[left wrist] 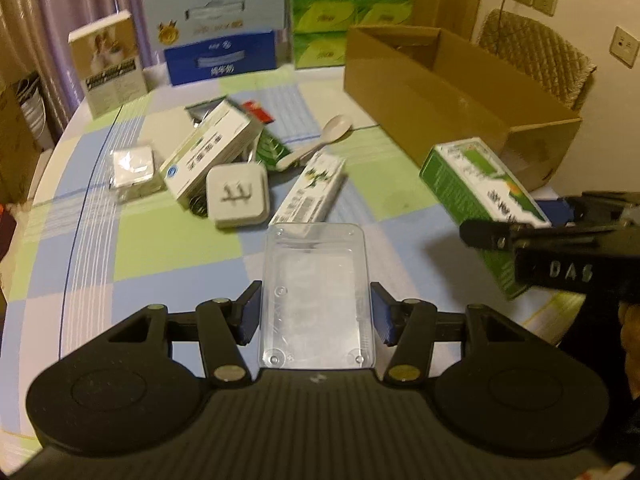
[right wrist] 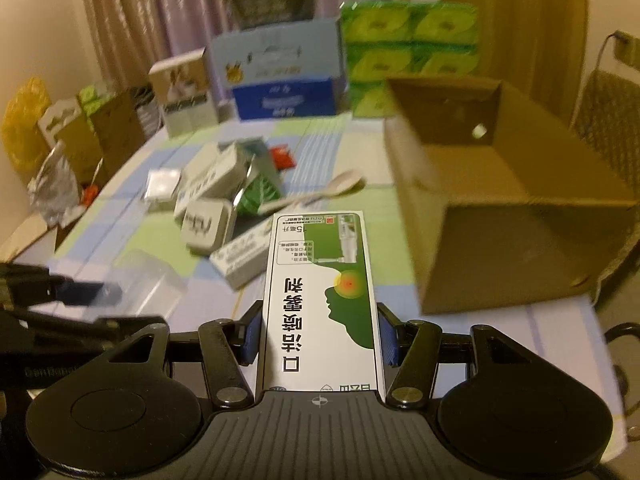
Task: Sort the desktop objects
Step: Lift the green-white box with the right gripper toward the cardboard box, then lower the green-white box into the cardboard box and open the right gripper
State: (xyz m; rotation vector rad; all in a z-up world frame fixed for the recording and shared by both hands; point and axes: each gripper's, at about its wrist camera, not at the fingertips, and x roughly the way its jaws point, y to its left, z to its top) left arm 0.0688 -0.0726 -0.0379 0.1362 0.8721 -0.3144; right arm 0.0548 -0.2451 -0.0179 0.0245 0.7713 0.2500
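- Right gripper (right wrist: 319, 336): jaws pinching the green-and-white spray box (right wrist: 320, 300) across its narrow width, long axis pointing straight out ahead.
- Cardboard box (right wrist: 500, 200) sits ahead and to the right of it, open mouth facing the box's side; right hand is clearly the nearer one (likely drop target, my guess).
- Left gripper (left wrist: 316, 312): jaws clamped on the clear plastic case (left wrist: 316, 292), long axis forward too, over the surface (left wrist: 160, 256).
- Remaining clutter, incl. white spoon (left wrist: 320, 136) and white square case (left wrist: 237, 196), lies ahead-left, well apart from the cardboard box.
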